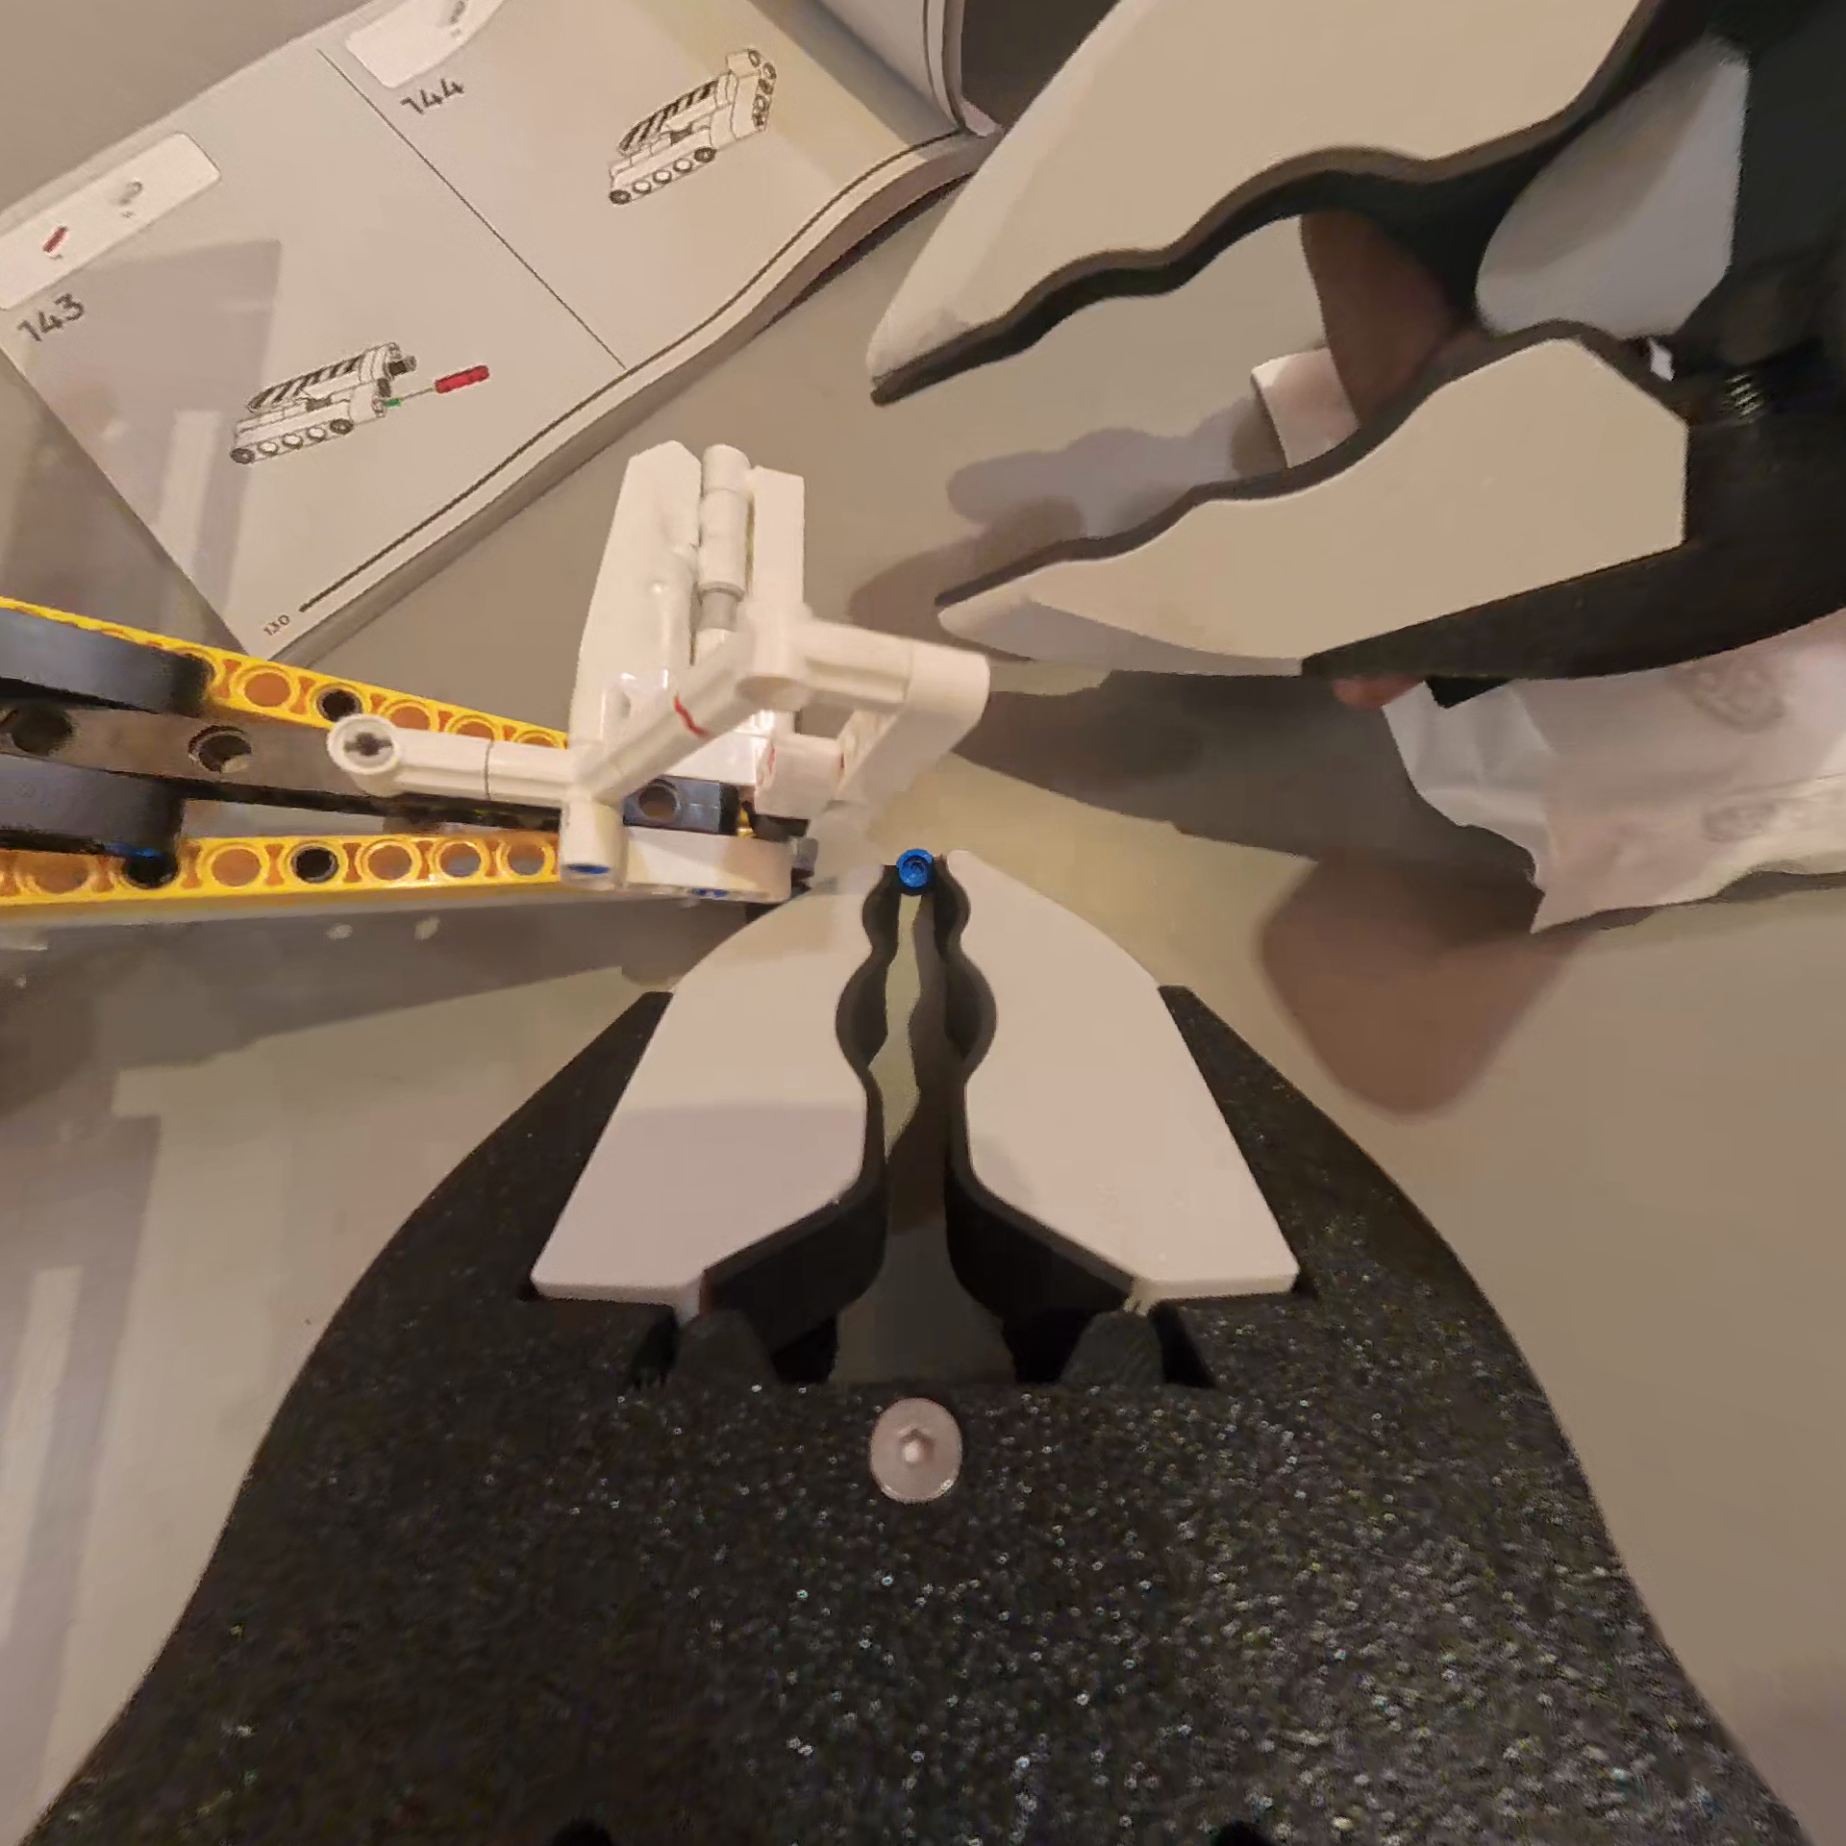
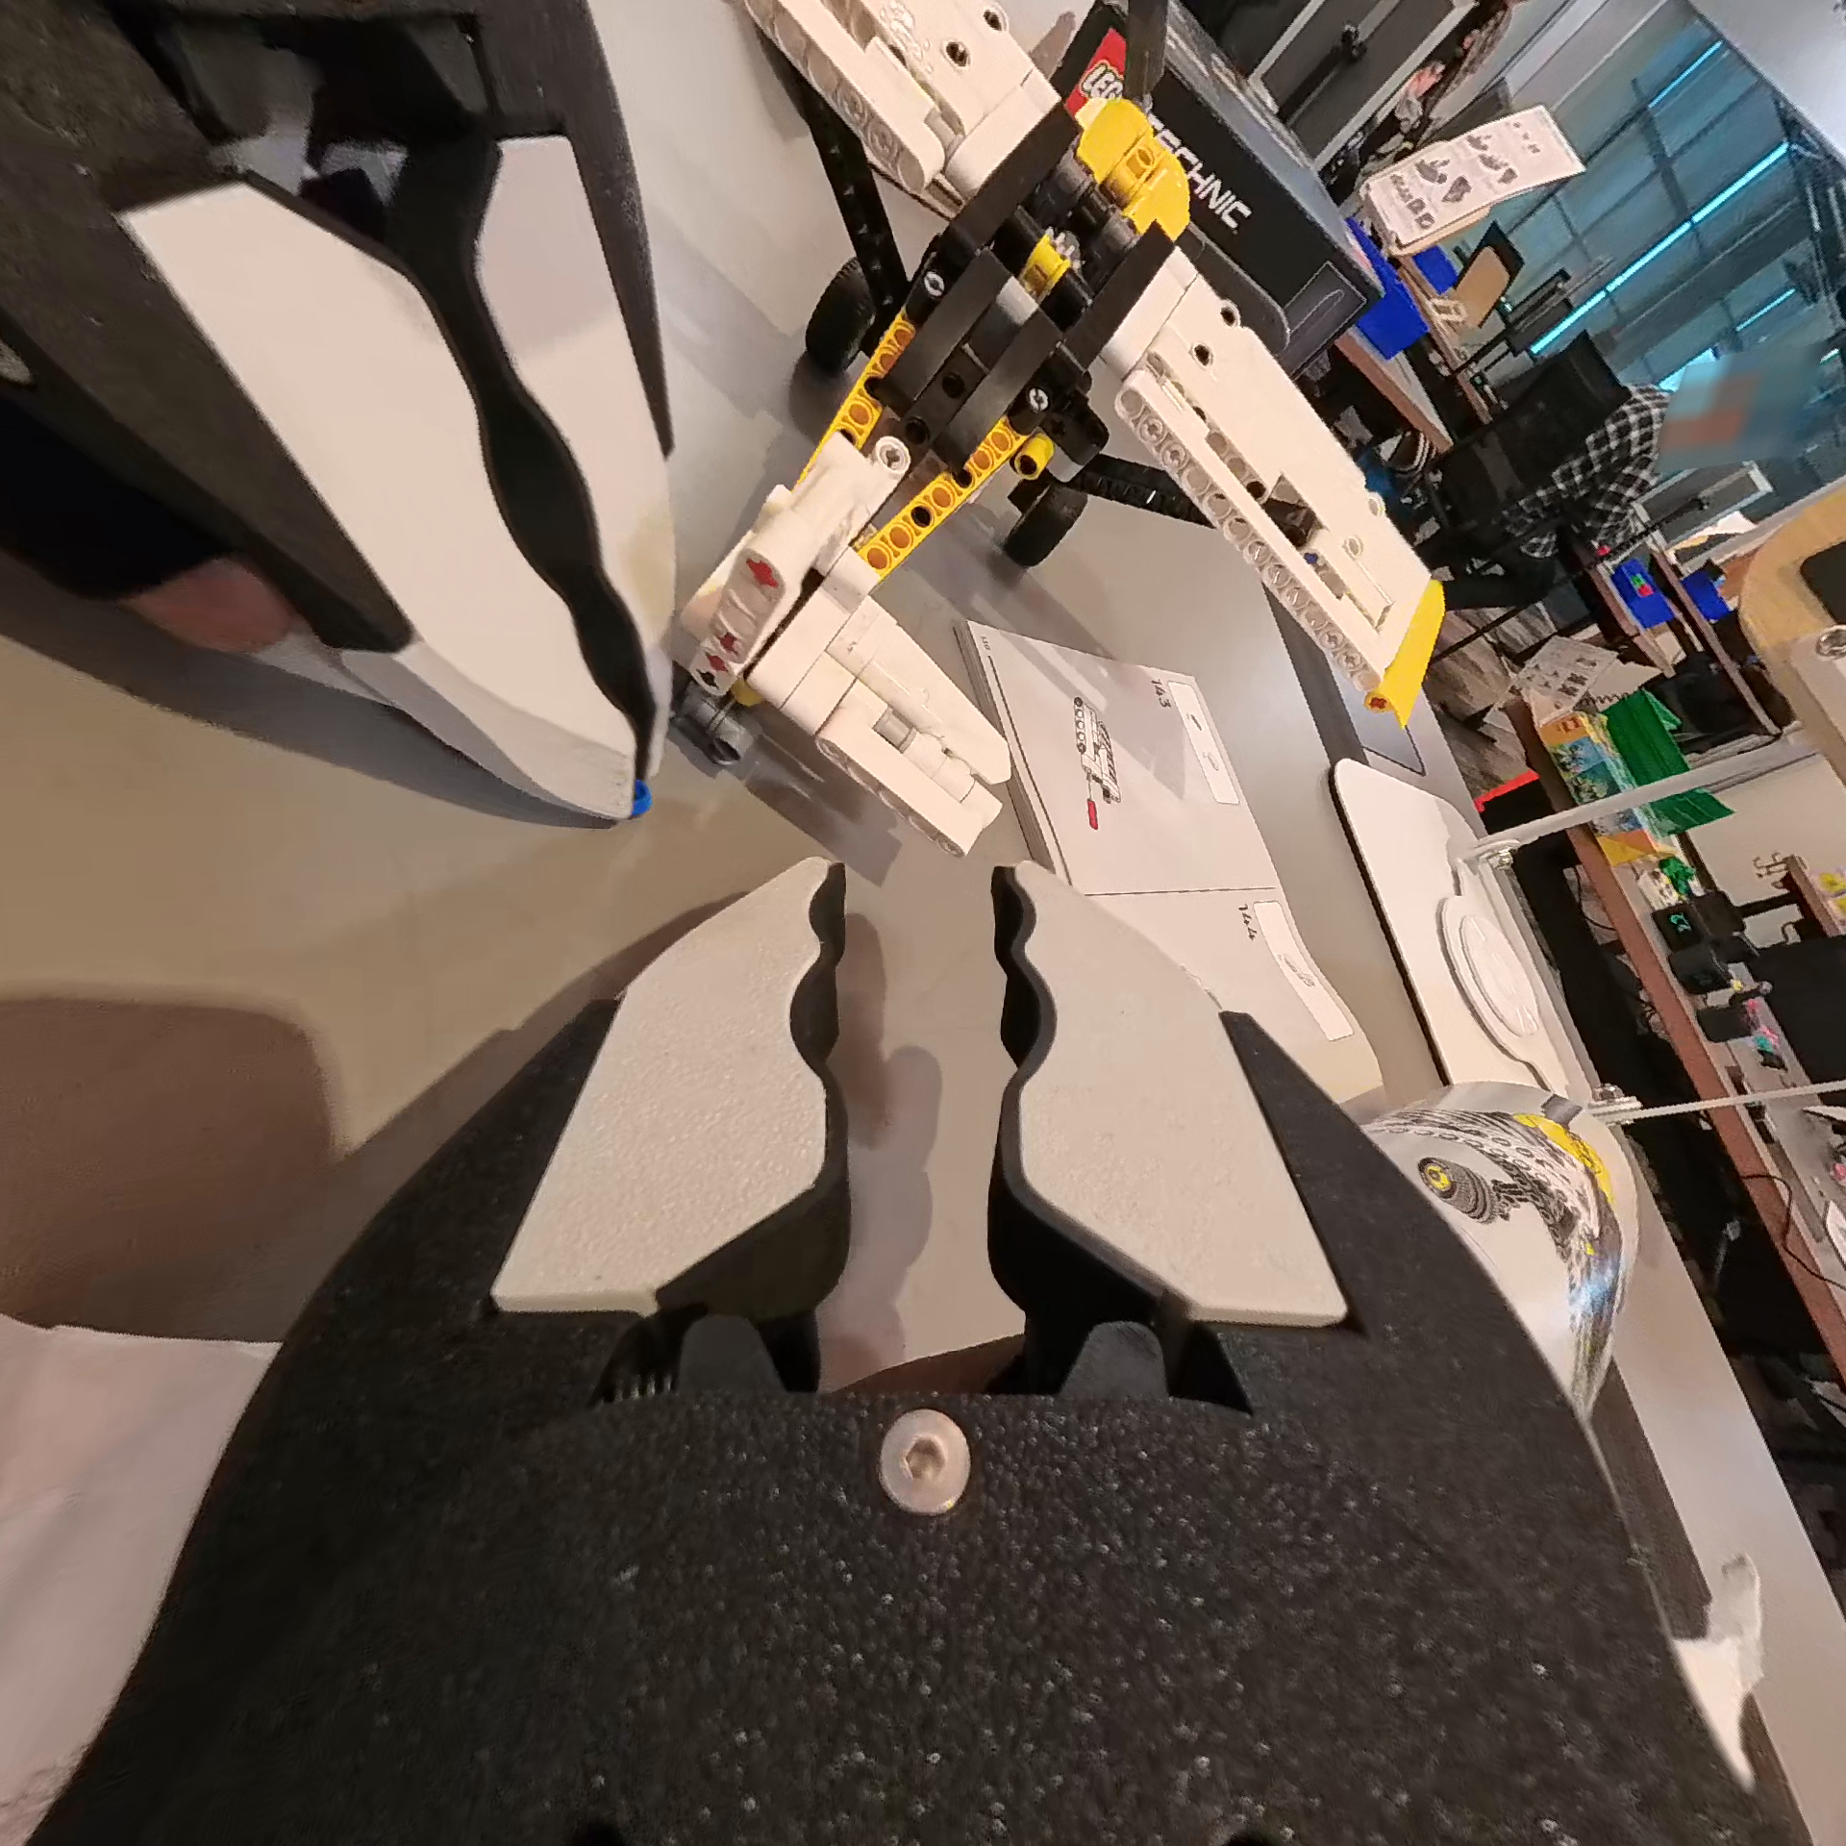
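A grey table [image 2: 250, 899] fills both views, and the big landmark on it is the white, yellow and black brick-built model [image 2: 1009, 400], standing on small black wheels. Behind the model, a dark product box [image 2: 1249, 230]. Just beside the model's white nose [image 1: 719, 639], on its far side from the grippers, an open instruction booklet [image 1: 400, 300] lies flat, showing drawings of that same nose. Now the right gripper [image 2: 919, 889]: near the model's nose, fingers spread wide with only table between them, nothing in its grasp. In the left wrist view it comes in from the upper right, one fingertip [image 1: 989, 619] just beside the nose's white connector. The left gripper [image 1: 914, 879] sits right at the nose's lower end, its wavy black pads nearly together and pinching the smallest piece here, a little blue pin [image 1: 914, 869], at the very fingertips, close to the model's yellow holed beams [image 1: 300, 859] but apart from them.
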The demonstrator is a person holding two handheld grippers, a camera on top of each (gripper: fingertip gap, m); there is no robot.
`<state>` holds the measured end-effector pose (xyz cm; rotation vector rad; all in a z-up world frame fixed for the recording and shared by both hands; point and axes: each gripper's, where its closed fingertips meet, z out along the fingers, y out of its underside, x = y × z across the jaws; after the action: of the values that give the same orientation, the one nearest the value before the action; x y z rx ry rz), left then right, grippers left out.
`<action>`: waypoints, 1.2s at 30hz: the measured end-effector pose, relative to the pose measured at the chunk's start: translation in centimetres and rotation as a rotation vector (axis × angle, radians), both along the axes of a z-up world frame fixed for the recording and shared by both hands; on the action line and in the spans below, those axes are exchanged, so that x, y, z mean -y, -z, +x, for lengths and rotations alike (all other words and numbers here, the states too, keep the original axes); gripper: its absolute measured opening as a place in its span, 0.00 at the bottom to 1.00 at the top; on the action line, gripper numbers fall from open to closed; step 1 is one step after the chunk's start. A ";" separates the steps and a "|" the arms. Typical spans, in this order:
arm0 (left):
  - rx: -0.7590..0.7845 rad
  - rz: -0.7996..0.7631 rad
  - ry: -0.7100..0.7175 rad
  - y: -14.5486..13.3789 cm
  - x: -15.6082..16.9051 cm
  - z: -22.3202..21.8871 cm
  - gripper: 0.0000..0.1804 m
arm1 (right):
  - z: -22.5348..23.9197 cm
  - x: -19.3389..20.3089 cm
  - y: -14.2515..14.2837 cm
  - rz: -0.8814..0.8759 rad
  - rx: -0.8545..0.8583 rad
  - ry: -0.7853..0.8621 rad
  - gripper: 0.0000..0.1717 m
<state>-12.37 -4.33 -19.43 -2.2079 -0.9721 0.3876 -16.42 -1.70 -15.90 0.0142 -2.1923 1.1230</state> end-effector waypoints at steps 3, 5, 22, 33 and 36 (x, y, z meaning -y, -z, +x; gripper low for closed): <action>-0.004 -0.009 -0.001 0.0 -0.1 0.0 0.04 | -0.1 0.0 0.0 -0.006 0.004 0.002 0.17; 0.008 0.001 0.008 0.1 -0.2 0.1 0.06 | -0.2 0.0 0.0 -0.008 0.006 0.005 0.17; -0.104 0.115 -0.013 -4.8 4.9 1.4 0.14 | 2.6 0.7 0.5 0.088 0.207 -0.082 0.16; -0.142 0.100 -0.024 -6.1 7.1 0.6 0.18 | 2.4 4.0 -2.5 0.019 0.103 -0.096 0.18; -0.134 0.132 -0.052 -6.4 8.7 1.1 0.17 | 1.8 4.8 -2.3 0.036 0.098 -0.096 0.13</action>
<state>-11.32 -12.98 -13.05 -2.0142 -0.9563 0.4750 -14.67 -6.48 -13.55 0.0825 -2.3200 1.1593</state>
